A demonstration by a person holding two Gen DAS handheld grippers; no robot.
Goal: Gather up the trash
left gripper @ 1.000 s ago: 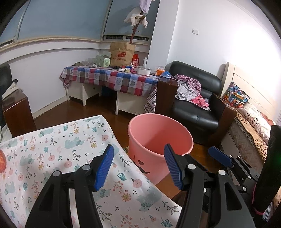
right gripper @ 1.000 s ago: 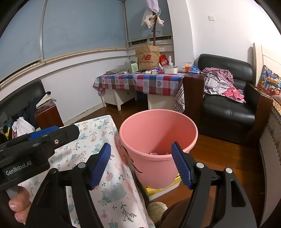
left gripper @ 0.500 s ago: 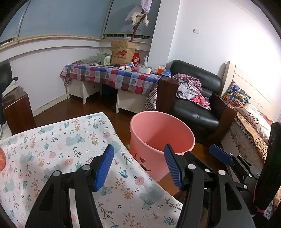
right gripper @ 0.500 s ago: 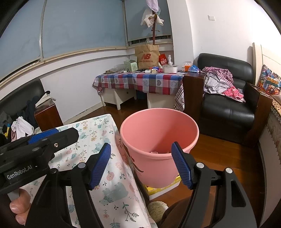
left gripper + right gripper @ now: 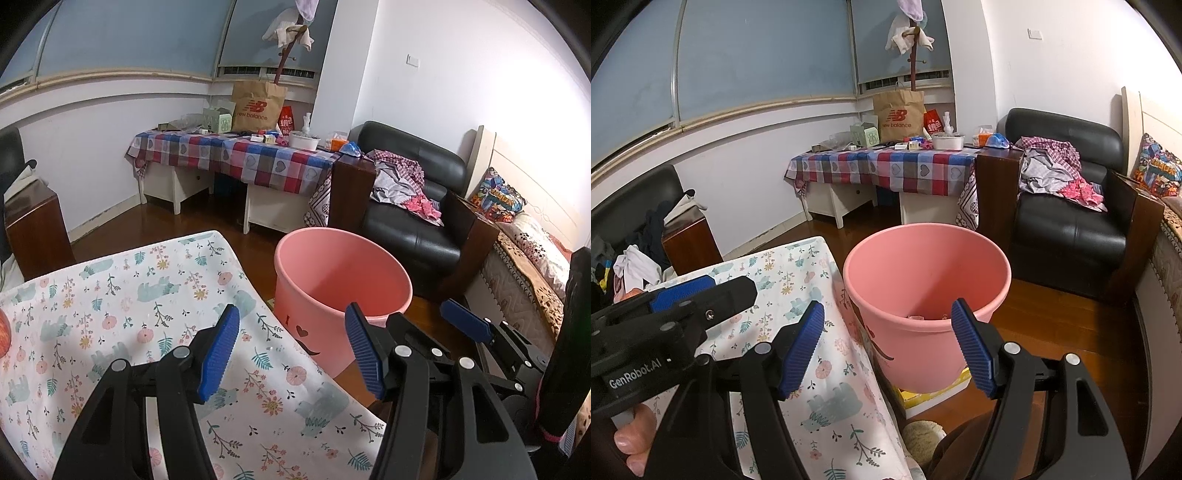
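White walls (image 5: 1052, 66), wooden floor (image 5: 1063, 332), black armchair (image 5: 1067, 221), checked-cloth table (image 5: 886, 166)

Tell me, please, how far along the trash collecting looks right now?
Done: a few small scraps already lie at the bottom of the pink bin. In hand: nothing; the left gripper and right gripper both stand open and empty. Left: the floral tablecloth shows no loose trash, only a red fruit at the frame's edge, so little seems to remain here.

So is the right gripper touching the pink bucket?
Apart. In the right wrist view the right gripper is open with nothing between its jaws, and the pink bucket stands on the floor farther off, beyond its fingertips.
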